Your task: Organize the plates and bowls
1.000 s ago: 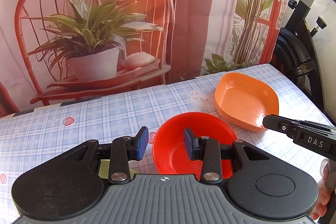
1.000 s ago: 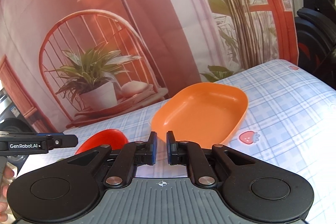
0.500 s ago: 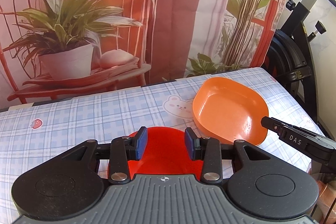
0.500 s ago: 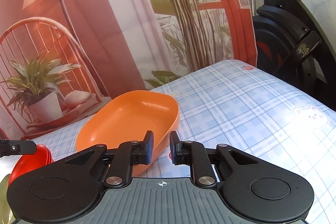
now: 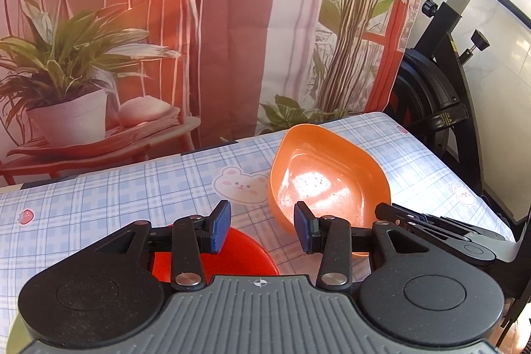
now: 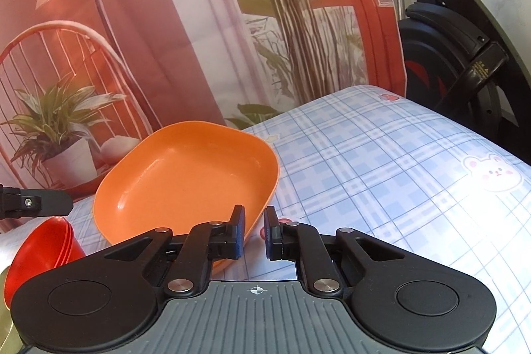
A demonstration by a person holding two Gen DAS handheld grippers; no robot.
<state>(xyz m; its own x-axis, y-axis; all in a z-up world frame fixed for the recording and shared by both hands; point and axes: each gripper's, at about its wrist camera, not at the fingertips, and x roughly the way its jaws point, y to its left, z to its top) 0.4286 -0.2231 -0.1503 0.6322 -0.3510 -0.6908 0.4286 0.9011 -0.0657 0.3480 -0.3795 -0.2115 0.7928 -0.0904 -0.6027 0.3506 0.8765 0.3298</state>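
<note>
My left gripper (image 5: 262,229) hangs spread and empty above the red bowl (image 5: 245,252), my right gripper (image 6: 254,234) narrowly parted at the orange dish (image 6: 186,178) rim; a shallow pinch could slip.

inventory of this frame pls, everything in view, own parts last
orange dish: 1, orange, on the table, rounded-rectangular, empty
red bowls: a nested stack, count unclear, red, left of the orange dish
table: 1, blue-white plaid cloth with bear and strawberry prints
backdrop: 1, printed chair, potted plant, lamp and curtains, behind the table
exercise bike: 1, black, right of the table
left hand-held gripper: 1, black with blue pads, open, above the red bowls
right hand-held gripper: 1, black with blue pads, narrow gap, nothing between the pads, at the orange dish's near rim
</note>
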